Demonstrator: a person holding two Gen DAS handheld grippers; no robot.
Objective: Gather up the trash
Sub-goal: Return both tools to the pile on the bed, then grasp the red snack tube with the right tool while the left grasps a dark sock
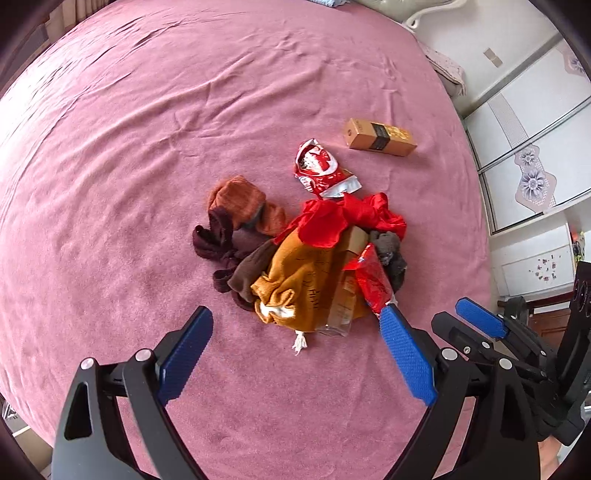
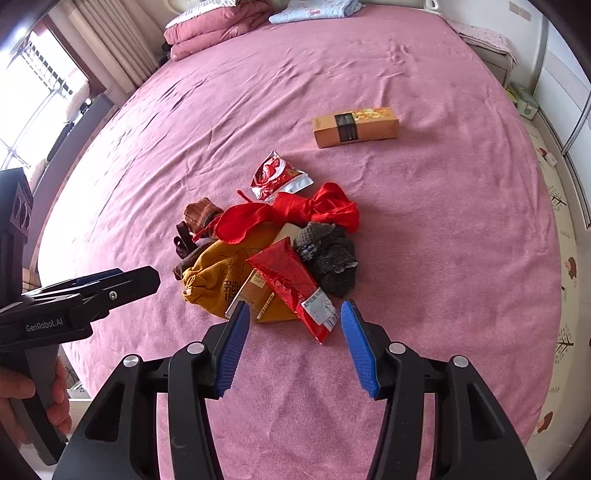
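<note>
Trash heap mid-bed (image 2: 424, 74): red packet (image 2: 295, 284) atop mustard drawstring bag (image 2: 214, 280), contents unseen; orange carton (image 2: 356, 125) apart at one o'clock. Bedspread bare towards every edge. Left tool (image 1: 295, 314) and right tool (image 2: 293, 314) spread, empty.

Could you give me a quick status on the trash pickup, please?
Left gripper and right gripper both open, empty. Red wrapper just ahead of right, atop the pile. Socks and orange cloth bag tangled around it.

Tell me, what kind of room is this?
Most likely a bedroom: a wide bed under a pink cover, folded quilts at its far end, and wardrobe doors along one side.
</note>
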